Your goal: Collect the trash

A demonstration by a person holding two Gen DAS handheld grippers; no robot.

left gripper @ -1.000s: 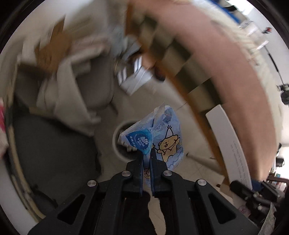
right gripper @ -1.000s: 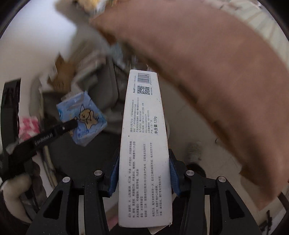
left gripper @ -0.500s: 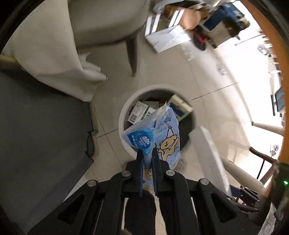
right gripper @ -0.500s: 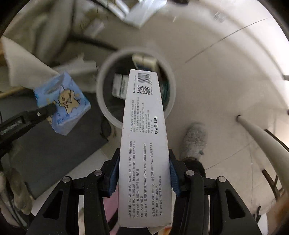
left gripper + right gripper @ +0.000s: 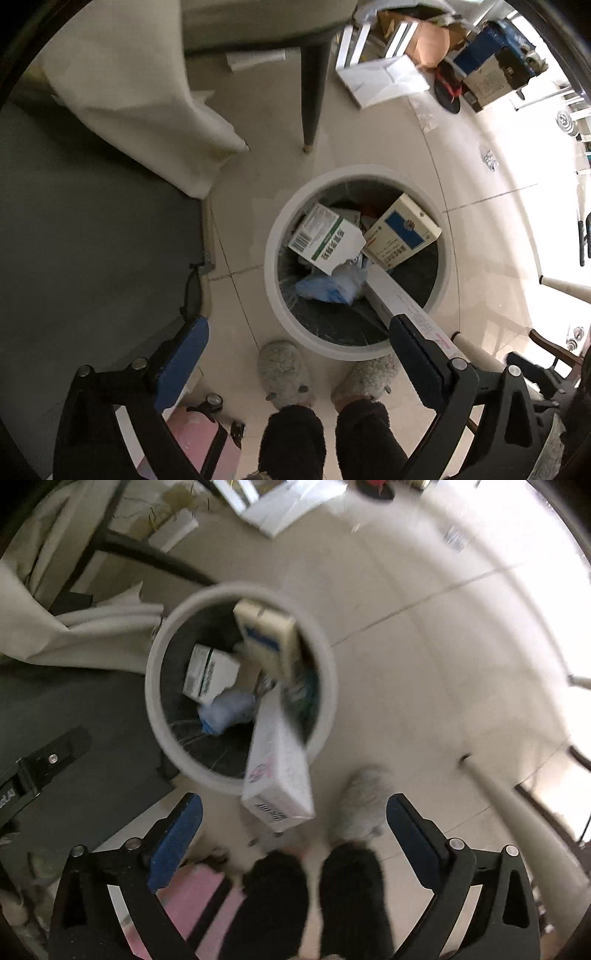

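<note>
the pale tiled floor [image 5: 388,133] fills most of both views, with a dark grey mat [image 5: 92,229] on one side and a cream cloth [image 5: 140,110] draped over its edge. the round white trash bin [image 5: 271,266] stands on the tiles just beside the mat, right under my two grippers. inside it, a long white toothpaste box [image 5: 277,771] leans with its lower end down among the trash and its barcode end sticking up over the near rim; in the right wrist view it is blurred. a cream and blue carton [image 5: 402,230] rests against the far wall of the bin, a white carton with green print [image 5: 325,240] lies beside it, and the crumpled blue tissue packet [image 5: 328,288] sits below that carton on the black liner. my left gripper [image 5: 295,365] has its blue-padded jaws spread wide with nothing between them, and my right gripper [image 5: 293,840] is spread just as wide and holds nothing, the toothpaste box lying free ahead of it. my two fuzzy grey slippers [image 5: 284,373] stand on the tiles touching the near side of the bin, and a pink case [image 5: 199,439] shows by the left jaw.
</note>
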